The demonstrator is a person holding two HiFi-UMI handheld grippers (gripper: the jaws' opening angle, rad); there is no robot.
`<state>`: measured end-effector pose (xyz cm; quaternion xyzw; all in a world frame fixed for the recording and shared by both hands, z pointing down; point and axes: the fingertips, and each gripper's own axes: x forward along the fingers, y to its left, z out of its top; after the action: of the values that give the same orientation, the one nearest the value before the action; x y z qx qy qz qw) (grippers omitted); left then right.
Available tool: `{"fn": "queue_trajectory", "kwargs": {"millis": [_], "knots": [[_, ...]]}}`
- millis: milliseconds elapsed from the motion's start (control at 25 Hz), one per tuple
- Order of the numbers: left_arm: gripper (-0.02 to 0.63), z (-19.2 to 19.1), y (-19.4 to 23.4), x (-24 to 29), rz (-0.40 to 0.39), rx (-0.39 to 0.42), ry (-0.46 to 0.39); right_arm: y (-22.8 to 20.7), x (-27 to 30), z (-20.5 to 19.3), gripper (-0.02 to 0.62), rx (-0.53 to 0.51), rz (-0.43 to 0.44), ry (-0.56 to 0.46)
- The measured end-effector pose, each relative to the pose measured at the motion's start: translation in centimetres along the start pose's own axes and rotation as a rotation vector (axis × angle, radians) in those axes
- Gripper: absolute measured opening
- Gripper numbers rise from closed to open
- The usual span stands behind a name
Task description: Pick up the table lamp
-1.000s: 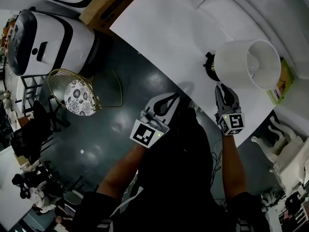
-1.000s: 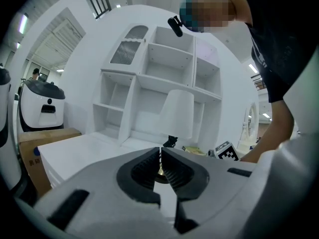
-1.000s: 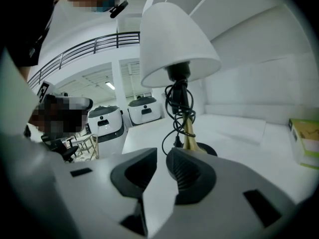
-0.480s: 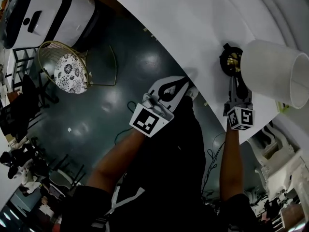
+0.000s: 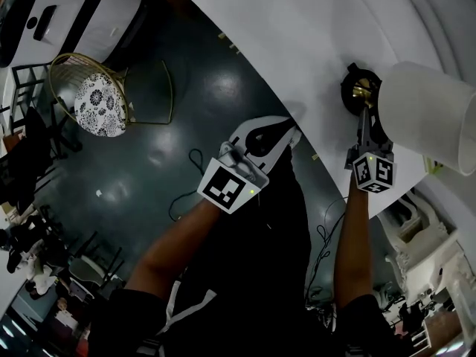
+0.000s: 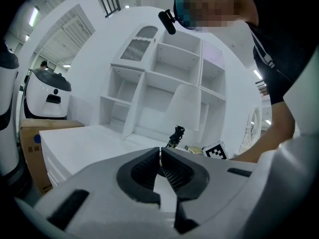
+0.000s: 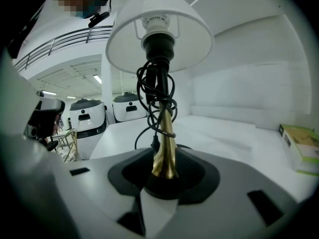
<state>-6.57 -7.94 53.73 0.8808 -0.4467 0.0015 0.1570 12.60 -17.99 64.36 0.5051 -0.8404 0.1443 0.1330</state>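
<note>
Now the right gripper [image 7: 163,159] clasps one table lamp [image 7: 159,83].

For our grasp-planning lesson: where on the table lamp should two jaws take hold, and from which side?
On the table lamp, grip the slim brass stem low down, above the black base, coming level from the near edge of the table. The stem fits between jaws; the shade is wide, and cord is wound higher up. The right gripper has its jaws on it there.
</note>
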Motion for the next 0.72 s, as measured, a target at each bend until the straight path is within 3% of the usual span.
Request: {"fn": "queue_trajectory", "kwargs": {"millis": [200, 720], "knots": [[0.025, -0.7, 0.4, -0.4, 0.026, -0.041, 0.016, -0.8, 0.9, 0.6, 0.123, 0.012, -0.018, -0.025], [0.025, -0.5, -0.1, 0.5, 0.008, -0.022, 0.029, -0.6, 3.0, 1.5, 0.126, -0.014, -0.001, -0.069]]}}
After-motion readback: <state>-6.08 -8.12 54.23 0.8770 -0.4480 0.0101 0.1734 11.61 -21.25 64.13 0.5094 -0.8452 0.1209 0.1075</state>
